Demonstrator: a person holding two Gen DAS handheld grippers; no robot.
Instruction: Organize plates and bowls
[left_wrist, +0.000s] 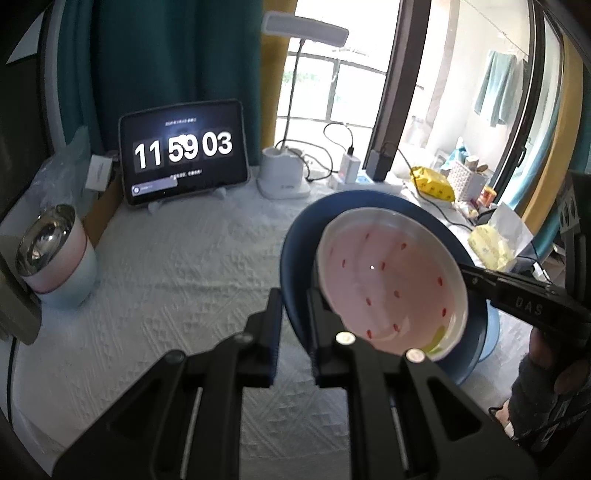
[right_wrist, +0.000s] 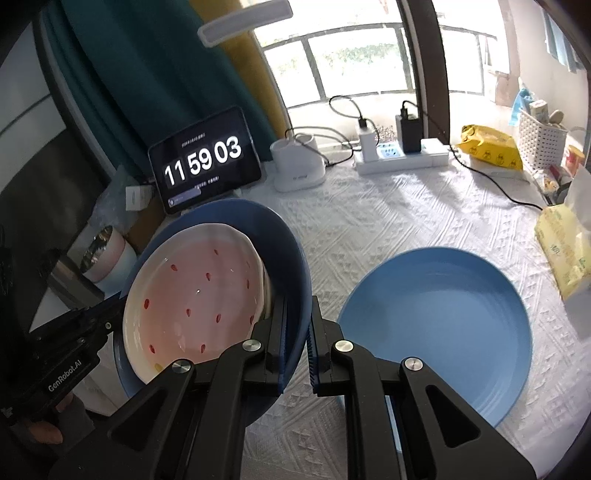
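Grippers hold a stacked pair of bowls between them above the desk.

Left wrist view: the left gripper (left_wrist: 294, 317) is clamped on the near rim of the dark bowl (left_wrist: 295, 254), which is tilted and raised off the white desk (left_wrist: 177, 266); the pink bowl (left_wrist: 391, 284) sits nested inside it, and the right gripper (left_wrist: 476, 275) pinches the dark bowl's far rim. A clock (left_wrist: 183, 151) stands behind the dark bowl, a cup (left_wrist: 55, 254) far to its left. Right wrist view: the right gripper (right_wrist: 298, 332) is closed on the dark bowl's (right_wrist: 284, 251) rim, pink bowl (right_wrist: 195, 295) inside; a blue plate (right_wrist: 443, 325) lies flat on the desk (right_wrist: 369, 229) just right of the dark bowl.
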